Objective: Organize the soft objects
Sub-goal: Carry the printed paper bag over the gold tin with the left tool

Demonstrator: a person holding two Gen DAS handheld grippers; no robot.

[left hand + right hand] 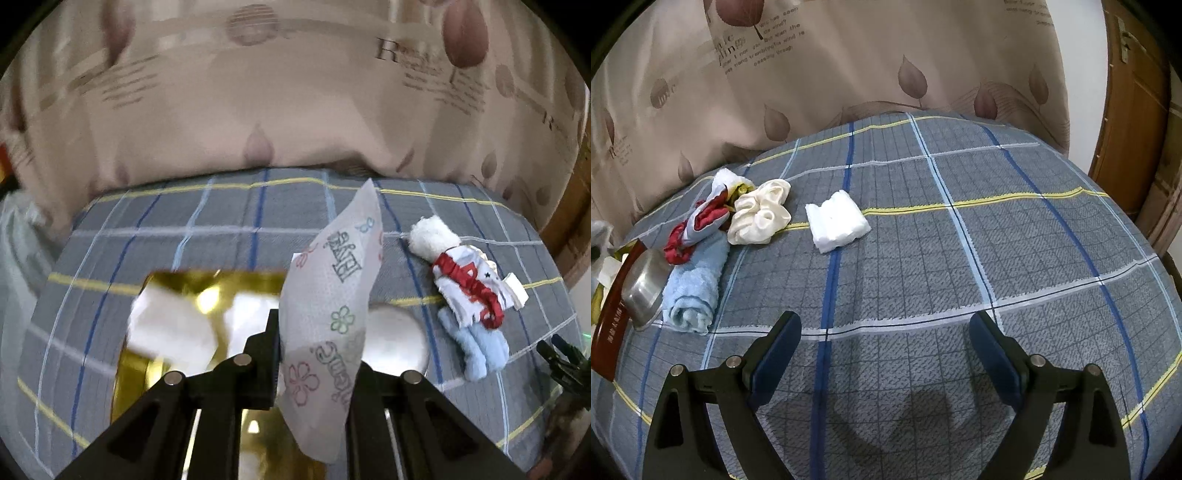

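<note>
My left gripper [314, 350] is shut on a thin white packet [340, 280] printed with flowers and lettering, which stands up between the fingers. Under it lies a gold-lined box [207, 291] holding blurred white items [173, 332]. To the right lie a white fluffy piece [432, 236], a red-and-white cloth [469, 291] and a light blue towel [476, 347]. My right gripper [886, 354] hangs open over bare plaid sheet with nothing between its fingers. Beyond it are a folded white cloth [836, 221], a cream scrunchie [761, 212], a red-and-blue cloth [701, 221] and the rolled blue towel [696, 291].
A steel bowl [644, 291] leans beside the towel, next to the box's dark red wall [609, 325]. A leaf-print curtain [849, 74] hangs behind the plaid-covered surface [997, 240]. A wooden door [1134, 129] stands at the far right.
</note>
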